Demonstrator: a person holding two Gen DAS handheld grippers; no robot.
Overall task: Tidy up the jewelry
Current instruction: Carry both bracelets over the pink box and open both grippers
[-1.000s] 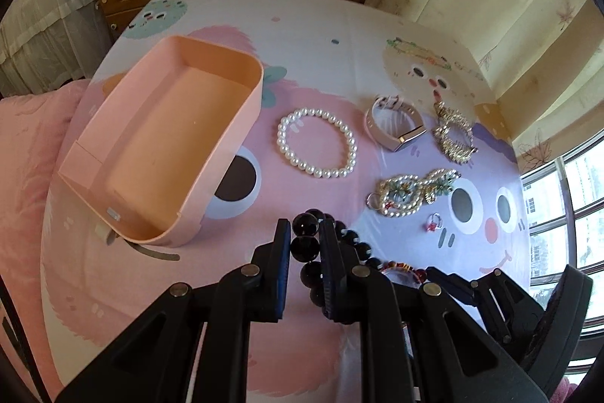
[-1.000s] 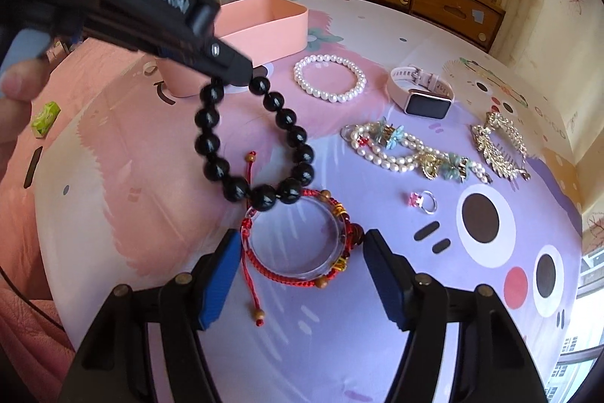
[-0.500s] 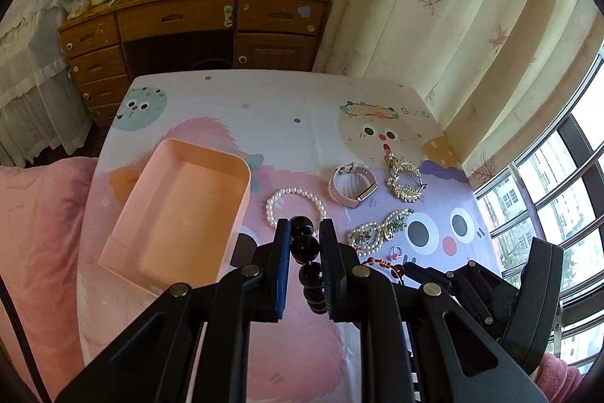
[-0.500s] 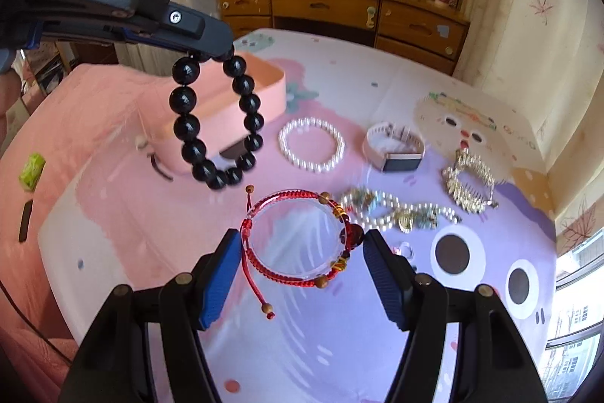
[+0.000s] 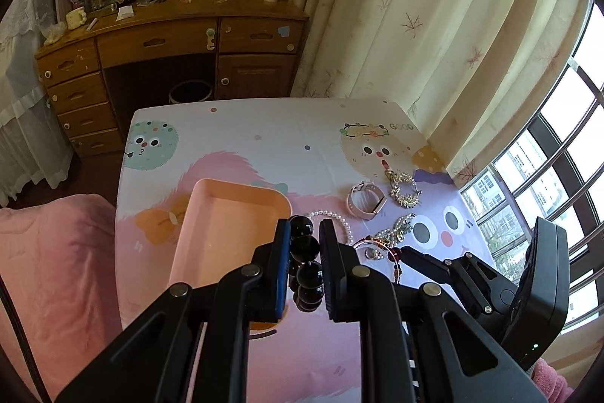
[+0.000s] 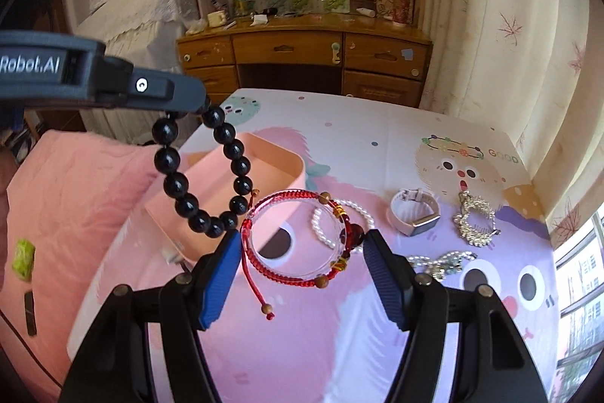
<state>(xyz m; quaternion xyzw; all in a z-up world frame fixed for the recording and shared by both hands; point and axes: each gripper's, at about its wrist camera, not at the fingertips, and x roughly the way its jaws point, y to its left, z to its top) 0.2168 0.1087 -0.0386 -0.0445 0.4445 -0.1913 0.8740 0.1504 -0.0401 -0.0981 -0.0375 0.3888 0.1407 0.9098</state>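
My left gripper [image 5: 305, 237] is shut on a black bead bracelet [image 5: 305, 270], which hangs in the air above the near end of the pink box [image 5: 226, 233]. In the right wrist view the bracelet [image 6: 204, 176] dangles from the left gripper's tip [image 6: 196, 101]. My right gripper [image 6: 302, 244] holds a red cord bracelet on a clear ring [image 6: 298, 237] between its pads, lifted off the table. A pearl bracelet [image 6: 332, 221], a pink watch [image 6: 415, 214] and gold jewelry [image 6: 473, 221] lie on the table.
The table has a cartoon-print cloth [image 5: 271, 146]. A pearl-and-flower piece [image 5: 396, 229] lies by the watch [image 5: 366, 203]. A pink bed [image 5: 49, 270] is at the left, a wooden desk [image 5: 170, 44] beyond the table, curtains and a window at the right.
Both grippers have risen well above the table. The black bracelet went up with the left gripper, and the red bracelet has left the table in the right gripper.
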